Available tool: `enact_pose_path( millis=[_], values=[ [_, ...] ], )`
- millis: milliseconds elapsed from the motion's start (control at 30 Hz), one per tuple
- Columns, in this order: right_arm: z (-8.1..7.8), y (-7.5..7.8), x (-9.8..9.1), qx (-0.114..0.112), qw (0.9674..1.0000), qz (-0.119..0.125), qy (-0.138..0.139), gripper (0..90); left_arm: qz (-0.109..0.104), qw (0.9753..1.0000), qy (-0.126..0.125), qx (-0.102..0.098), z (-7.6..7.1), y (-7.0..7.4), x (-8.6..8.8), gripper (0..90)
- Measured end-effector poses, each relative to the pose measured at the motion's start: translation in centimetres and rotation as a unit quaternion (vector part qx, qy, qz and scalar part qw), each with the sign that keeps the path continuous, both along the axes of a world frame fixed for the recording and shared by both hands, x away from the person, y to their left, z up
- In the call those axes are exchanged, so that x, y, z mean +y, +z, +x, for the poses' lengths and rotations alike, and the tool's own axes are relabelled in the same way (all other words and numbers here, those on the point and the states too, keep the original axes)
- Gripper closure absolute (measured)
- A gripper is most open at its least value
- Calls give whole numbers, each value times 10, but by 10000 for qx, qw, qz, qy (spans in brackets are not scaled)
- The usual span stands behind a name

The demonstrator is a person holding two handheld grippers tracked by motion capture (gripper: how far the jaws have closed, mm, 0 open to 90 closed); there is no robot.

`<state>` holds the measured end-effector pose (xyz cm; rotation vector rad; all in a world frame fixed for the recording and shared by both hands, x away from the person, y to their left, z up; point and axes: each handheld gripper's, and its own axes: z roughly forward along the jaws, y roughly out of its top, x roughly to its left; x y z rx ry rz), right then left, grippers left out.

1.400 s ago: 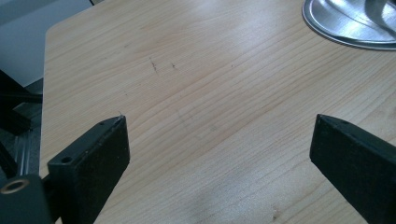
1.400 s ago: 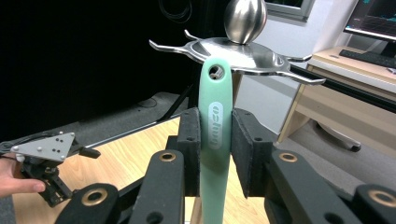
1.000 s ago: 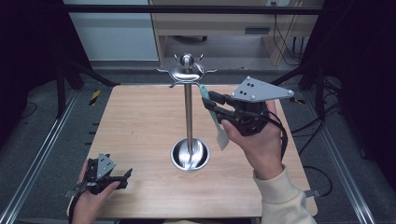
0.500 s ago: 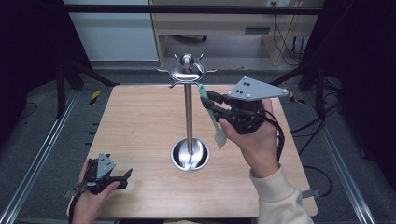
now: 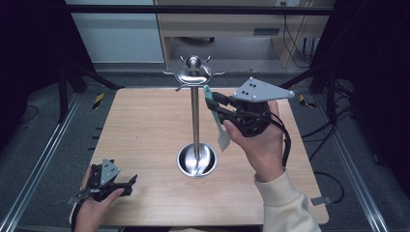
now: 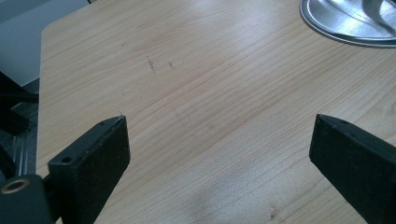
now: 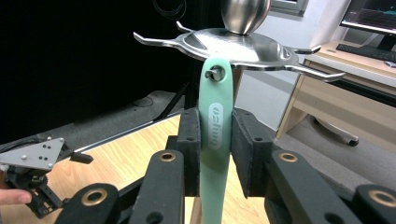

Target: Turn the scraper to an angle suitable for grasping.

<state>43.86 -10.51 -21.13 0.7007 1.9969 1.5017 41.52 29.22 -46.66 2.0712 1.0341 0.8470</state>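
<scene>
Nearest the person, the left gripper (image 5: 126,182) is resting low at the front left corner of the pale wooden table (image 5: 140,125), its jaws standing spread wide with only bare wood grain between them in the left gripper view.

Further in, the right gripper (image 5: 212,102) is reaching toward the stand with its jaws pinching the flat handle of a mint-green silicone spatula with a white blade (image 5: 223,137). In the right gripper view the black pads (image 7: 189,140) are pressing on both edges of the handle (image 7: 215,140), just below its hanging hole, which is sitting over one hook of the polished steel utensil stand with a round dished base (image 5: 197,159). The blade is hanging free beside the steel pole, above the base.

By the look of it, the spatula is light, and its handle seems stiff enough to steer from here; the blade is probably soft and floppy. The smooth silicone could slip or swivel between the pads, so holding it high on the handle near the hole seems the right place.

A white oval label on the handle is carrying lettering turned sideways; I cannot read it with confidence.

Farthest off, a pale wooden desk (image 5: 227,29) is standing behind the table.
</scene>
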Motion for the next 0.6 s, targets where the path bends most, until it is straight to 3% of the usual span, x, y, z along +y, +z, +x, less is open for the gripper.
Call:
enact_pose_path(
  millis=[600],
  values=[
    [1, -6, 0, -73, 9999, 142, 4, 739, -3, 10000, -11, 29, 0, 0, 0, 48]
  ],
)
